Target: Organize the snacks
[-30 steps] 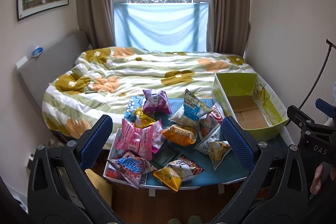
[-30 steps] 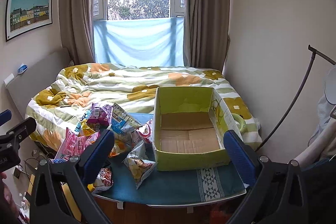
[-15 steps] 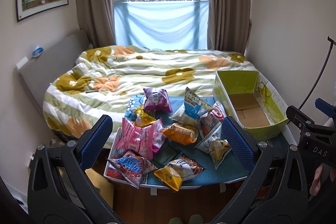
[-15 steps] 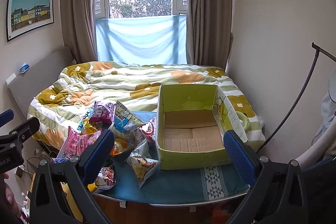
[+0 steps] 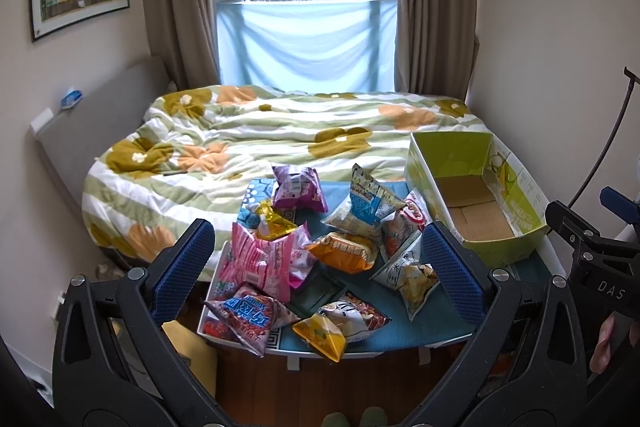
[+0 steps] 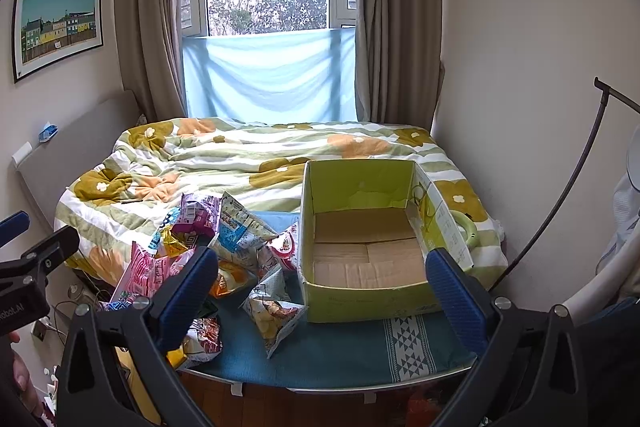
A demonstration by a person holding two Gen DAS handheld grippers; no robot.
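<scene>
The snacks (image 5: 320, 251) lie in a loose heap on the blue table (image 5: 432, 323), straight ahead of the left gripper (image 5: 320, 267) and framed between its two widely spread, empty fingers. Nearest that gripper are a red-and-blue bag (image 5: 250, 317) and a yellow bag (image 5: 320, 337) at the table's front edge; a pink bag (image 5: 260, 263) stands just behind them by the left finger, an orange bag (image 5: 344, 253) sits mid-heap, and a purple bag (image 5: 298, 189) lies farthest off, against the bed (image 5: 280, 131).

The box (image 6: 368, 247), green outside with a bare cardboard floor, stands open on the same table ahead of the right gripper (image 6: 320, 287), between its fingers and nearer the right one. That gripper is likewise spread wide and holds nothing. A chip bag (image 6: 274, 315) lies just left of the box, almost touching its front corner; the rest of the heap is ahead-left, partly behind the left finger.

Print on the bags is Chinese and too small to read. In the left view the right gripper's body at the far right bears "DAS"; in the right view the left gripper's body carries mirrored lettering, cut off at the edge.
</scene>
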